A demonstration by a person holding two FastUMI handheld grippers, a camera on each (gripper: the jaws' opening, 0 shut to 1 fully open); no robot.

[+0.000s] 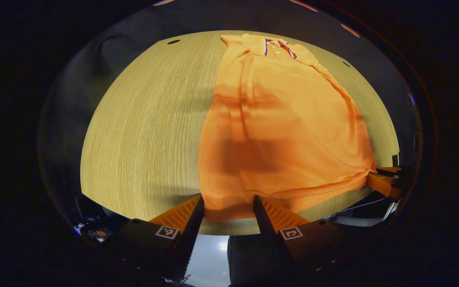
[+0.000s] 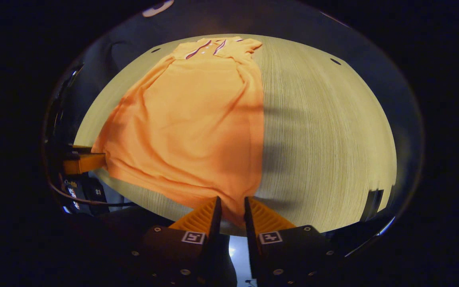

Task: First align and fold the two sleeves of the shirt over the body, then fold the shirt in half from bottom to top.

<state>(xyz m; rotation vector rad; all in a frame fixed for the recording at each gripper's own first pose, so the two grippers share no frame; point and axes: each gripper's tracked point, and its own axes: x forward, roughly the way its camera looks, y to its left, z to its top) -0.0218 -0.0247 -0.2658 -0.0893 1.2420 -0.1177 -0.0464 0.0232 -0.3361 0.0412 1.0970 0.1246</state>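
Over on your left side, your left tongs (image 1: 228, 207) sit at the near edge of the desk (image 1: 146, 131), jaws spread fairly wide with the bottom hem of the orange shirt (image 1: 281, 131) lying between them. The cloth fills the gap, but I can't tell from the left gripper view whether the fingers actually press on it, so call that one unclear.

The shirt itself is laid out lengthwise on the wooden desk, collar (image 1: 277, 47) at the far end, hem toward you. The sleeves look already folded in over the body, since the sides run as fairly straight edges.

Moving right, your right tongs (image 2: 232, 209) are at the other hem corner, and here the jaws are nearly closed with a pinch of orange fabric squeezed between them, so they're clamped on the shirt. In the right gripper view the hem corner bunches up into that grip. From the left gripper view you can also see the right tongs at the far right edge, touching the shirt's corner.
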